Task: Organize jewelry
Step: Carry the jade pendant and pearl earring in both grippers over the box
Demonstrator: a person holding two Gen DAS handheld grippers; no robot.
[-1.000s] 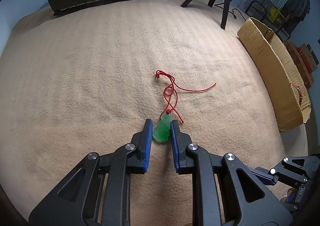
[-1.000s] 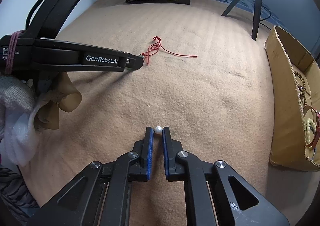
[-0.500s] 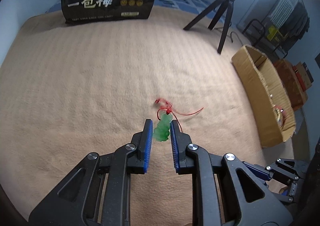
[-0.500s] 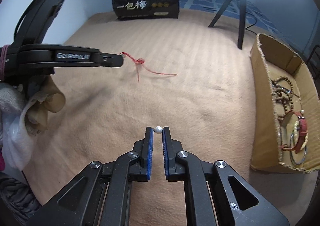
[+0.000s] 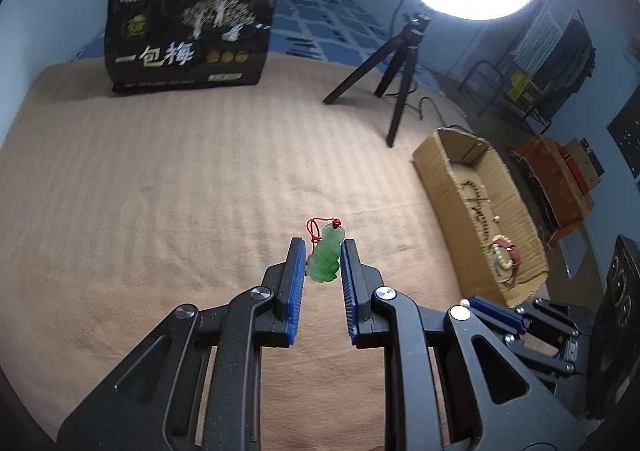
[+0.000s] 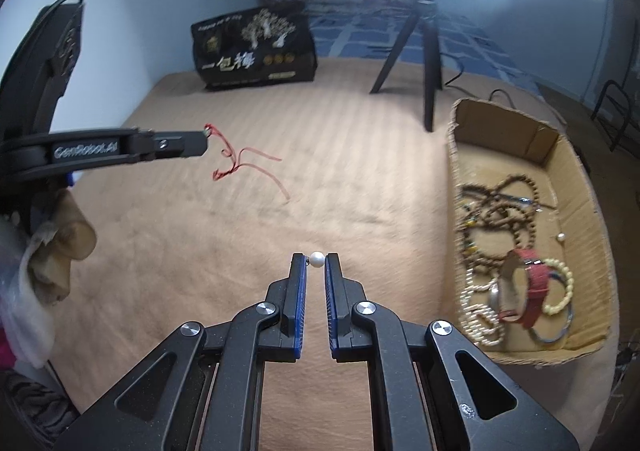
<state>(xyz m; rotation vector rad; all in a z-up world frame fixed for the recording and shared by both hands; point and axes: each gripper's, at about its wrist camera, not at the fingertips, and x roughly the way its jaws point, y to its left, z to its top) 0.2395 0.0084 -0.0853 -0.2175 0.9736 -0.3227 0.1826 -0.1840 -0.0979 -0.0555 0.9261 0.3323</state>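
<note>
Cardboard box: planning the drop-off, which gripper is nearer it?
Right. The right gripper holds a pearl beside the cardboard box; the left gripper is farther off.

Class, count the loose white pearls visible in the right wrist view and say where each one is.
2. One pearl is pinched at the right gripper tips; another pearl lies inside the cardboard box. More may hide under the beads.
</note>
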